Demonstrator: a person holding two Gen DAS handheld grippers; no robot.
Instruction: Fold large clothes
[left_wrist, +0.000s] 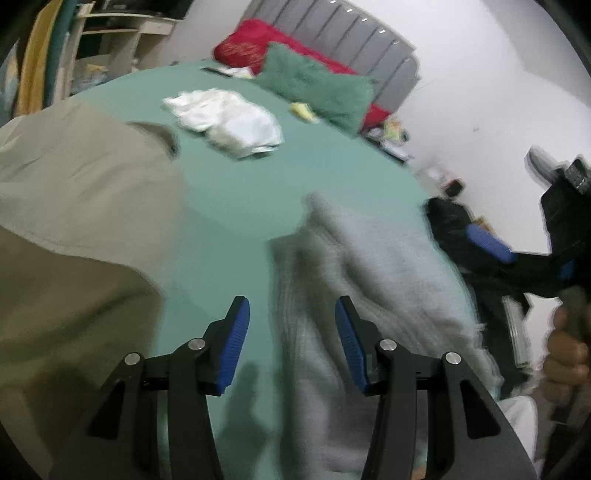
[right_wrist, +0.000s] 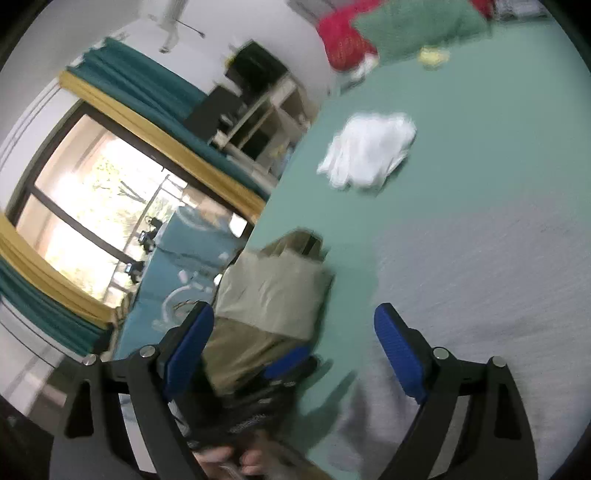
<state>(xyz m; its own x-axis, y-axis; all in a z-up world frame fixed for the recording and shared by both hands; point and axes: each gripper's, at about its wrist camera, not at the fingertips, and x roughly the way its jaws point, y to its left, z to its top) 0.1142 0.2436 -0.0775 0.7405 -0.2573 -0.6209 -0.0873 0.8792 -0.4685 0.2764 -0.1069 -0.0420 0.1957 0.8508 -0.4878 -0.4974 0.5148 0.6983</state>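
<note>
Item 1, grey garment (left_wrist: 369, 280): laid on the green bed (left_wrist: 236, 192), blurred in both views. In the left wrist view it is seen just ahead of the left tongs (left_wrist: 291, 343) and somewhat to their right, its long axis running away from the tongs toward the headboard. One narrower end is pointed up the bed; whether it is a sleeve or a hem cannot be told.

Item 2, left tongs: spread wide, nothing held. The right pad is placed over the grey cloth, the left pad over bare sheet.

Item 3, right tongs (right_wrist: 295, 343): spread wide, nothing held. In the right wrist view the grey garment (right_wrist: 480, 277) is found ahead and to the right, under the right-hand pad.

Item 4, khaki garment (left_wrist: 74, 206): lying to the left of the left tongs, apart from the grey piece, with bare sheet between.

Item 5, white cloth (left_wrist: 225, 118): crumpled, farther up the bed, well apart from both tongs.

Item 6, green pillow (left_wrist: 317, 85) and red bedding (left_wrist: 251, 40): at the headboard.

Judgement: the grey garment is taken to be the piece in hand; both tongs are judged about equally near it, with a grasp along its near edge required.
</note>
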